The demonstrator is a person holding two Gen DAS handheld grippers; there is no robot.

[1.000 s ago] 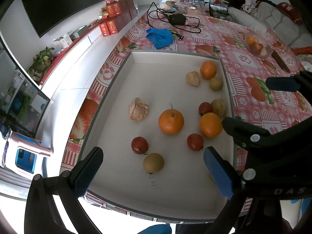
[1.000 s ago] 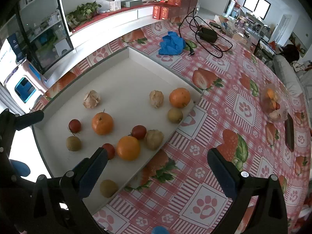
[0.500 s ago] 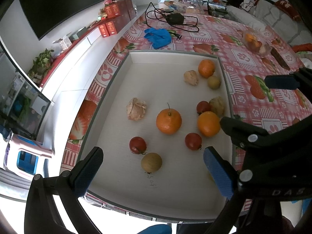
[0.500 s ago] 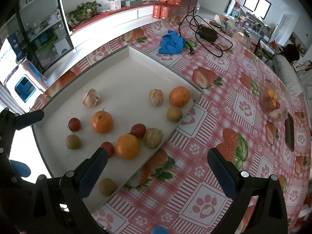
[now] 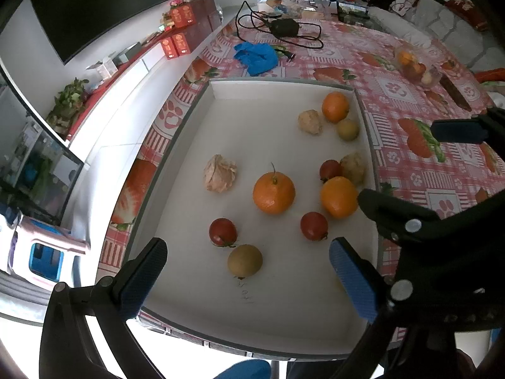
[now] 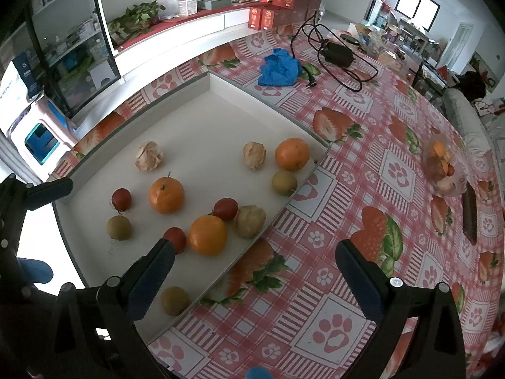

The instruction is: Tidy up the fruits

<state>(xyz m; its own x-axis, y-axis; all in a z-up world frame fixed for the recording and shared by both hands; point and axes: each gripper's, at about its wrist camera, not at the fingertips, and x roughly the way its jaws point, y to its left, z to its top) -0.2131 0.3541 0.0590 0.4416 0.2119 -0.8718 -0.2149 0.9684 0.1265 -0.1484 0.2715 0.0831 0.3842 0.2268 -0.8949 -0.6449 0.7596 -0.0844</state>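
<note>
**Tongs spread, nothing picked yet**

Left tongs (image 5: pixel 247 279) hang over the near end of the white tray (image 5: pixel 202 117), jaws wide apart, empty. Right tongs (image 6: pixel 252 276) also gape wide and empty, straddling the tray's right rim with one finger over the tray and one over the tabletop (image 6: pixel 363 164).

All loose fruit sits in the tray, scattered, no grouping visible:
- stemmed orange (image 5: pixel 274 192) mid-tray, two more oranges toward the right wall, one near (image 5: pixel 338 197) and one far (image 5: pixel 335 106)
- three small red fruits; nearest to left tongs is this one (image 5: pixel 222 232)
- brownish-green round fruit (image 5: pixel 245 260) just beside it, closest thing between the left jaws
- papery husked fruits, one alone on the left (image 5: pixel 220 173), others by the right wall
- one more greenish fruit (image 6: pixel 175 300) at the near right edge, partly behind the right tongs' finger

A clear container (image 6: pixel 445 170) of fruit stands well apart on the tabletop; contents too small to sort out.

Read: both tongs held high and apart looks like a survey pose, picking a first target. Left is best lined up for the brownish-green fruit or red one. Round fruit on a flat tray will likely roll if nudged, so a centred squeeze matters.
</note>
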